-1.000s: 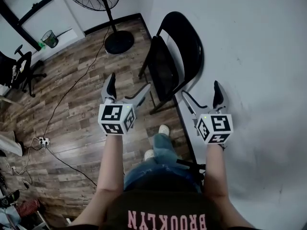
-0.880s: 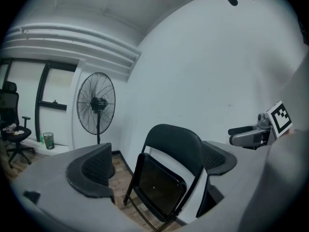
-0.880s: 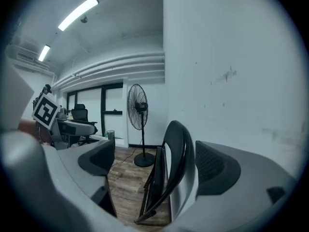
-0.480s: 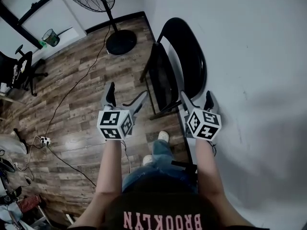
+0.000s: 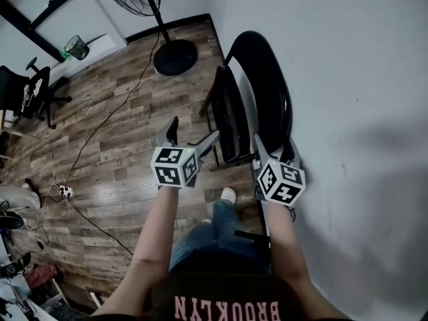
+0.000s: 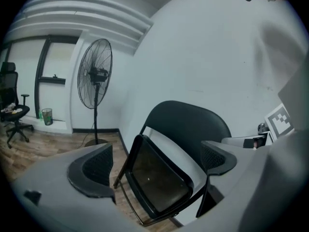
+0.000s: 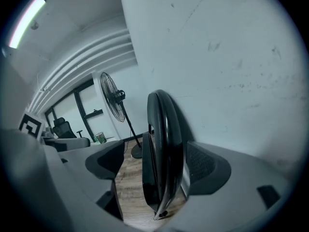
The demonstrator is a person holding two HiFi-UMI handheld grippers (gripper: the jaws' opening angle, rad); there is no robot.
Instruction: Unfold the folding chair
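BROOKLYN, pink letters on the person's dark shirt (image 5: 231, 307). The glossy black folding chair (image 5: 257, 85), round-backed, stands folded nearly flat against the white wall (image 5: 348, 79) on the wood-plank floor (image 5: 114, 112). Left gripper (image 5: 194, 132): fingers spread wide, touching nothing. Right gripper (image 7: 159, 166): fingers closing around the chair's curved edge, not pressing yet.

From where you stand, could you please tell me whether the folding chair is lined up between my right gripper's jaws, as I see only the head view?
Observer: Yes. The right gripper view shows the folding chair edge-on in the gap of the right gripper, whose jaws are closing; the pads do not press it yet.
Operator: Thank you. And the left one?
Observer: The left gripper is open and holds nothing; its view faces the folded seat, farther off.
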